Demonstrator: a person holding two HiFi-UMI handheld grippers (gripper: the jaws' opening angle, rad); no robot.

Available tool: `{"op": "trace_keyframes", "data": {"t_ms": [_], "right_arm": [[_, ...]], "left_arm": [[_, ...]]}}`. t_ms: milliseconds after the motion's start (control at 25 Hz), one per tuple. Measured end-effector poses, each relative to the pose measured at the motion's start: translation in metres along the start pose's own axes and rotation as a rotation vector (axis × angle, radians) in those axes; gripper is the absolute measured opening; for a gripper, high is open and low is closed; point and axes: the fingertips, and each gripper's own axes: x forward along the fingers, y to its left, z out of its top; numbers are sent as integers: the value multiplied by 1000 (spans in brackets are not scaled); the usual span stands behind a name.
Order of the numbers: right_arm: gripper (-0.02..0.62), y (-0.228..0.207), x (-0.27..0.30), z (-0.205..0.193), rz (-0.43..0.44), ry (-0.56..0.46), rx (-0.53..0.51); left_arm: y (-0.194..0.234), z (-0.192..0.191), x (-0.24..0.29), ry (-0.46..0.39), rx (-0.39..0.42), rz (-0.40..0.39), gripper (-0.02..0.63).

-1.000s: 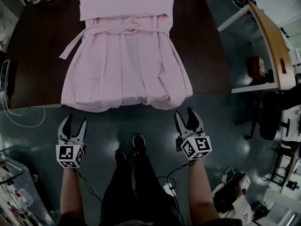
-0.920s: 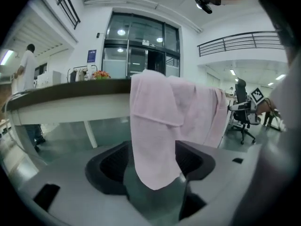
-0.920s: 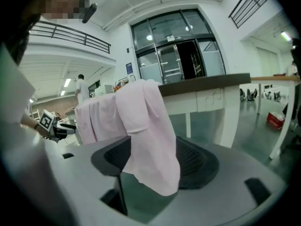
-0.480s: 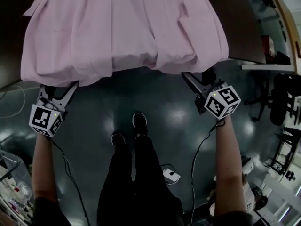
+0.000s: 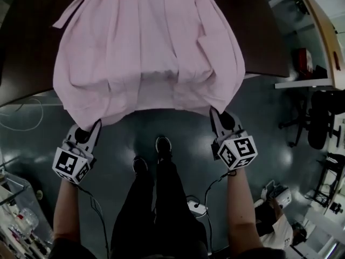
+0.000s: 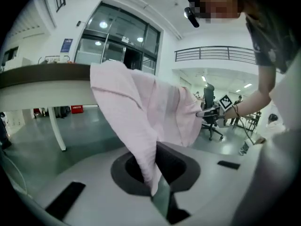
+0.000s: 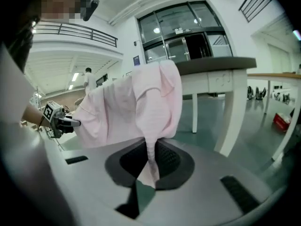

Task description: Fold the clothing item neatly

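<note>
A pale pink dress point(image 5: 151, 53) lies on the dark table point(image 5: 29, 53), its hem hanging over the near edge. My left gripper point(image 5: 89, 129) is shut on the hem's left corner, and my right gripper point(image 5: 218, 115) is shut on the right corner. Both sets of jaws have just been closing, with the fabric between them. In the left gripper view the dress point(image 6: 141, 112) runs down into my left gripper point(image 6: 153, 182), pinched. The right gripper view shows the dress point(image 7: 136, 107) pinched the same way in my right gripper point(image 7: 151, 173). The hem sags between the two grips.
The person's shoes point(image 5: 161, 144) stand on the dark glossy floor just below the hem. A wooden desk point(image 5: 318, 26) and an office chair point(image 5: 318, 123) stand at the right. A cable point(image 5: 21, 124) loops on the floor at the left.
Both grippers, open under the hem half a second ago, have shut on its two corners. They have pulled the hem off the table edge toward the person.
</note>
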Motion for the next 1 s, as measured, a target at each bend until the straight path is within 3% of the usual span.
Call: {"op": "trace_keyframes", "data": {"t_ms": [120, 320, 520, 800, 1000], "right_arm": [[18, 23, -48, 26, -45, 3, -12], [20, 38, -108, 127, -6, -49, -4], [20, 24, -112, 243, 114, -133, -112], [20, 15, -57, 377, 150, -231, -253], [20, -11, 35, 473, 110, -247, -191]], "left_arm": [[-32, 36, -42, 5, -60, -44, 31], [-66, 148, -97, -89, -113, -77, 31], [-57, 268, -106, -271, -39, -19, 31], [18, 379, -108, -465, 1, 47, 31], [120, 454, -83, -528, -43, 82, 31]]}}
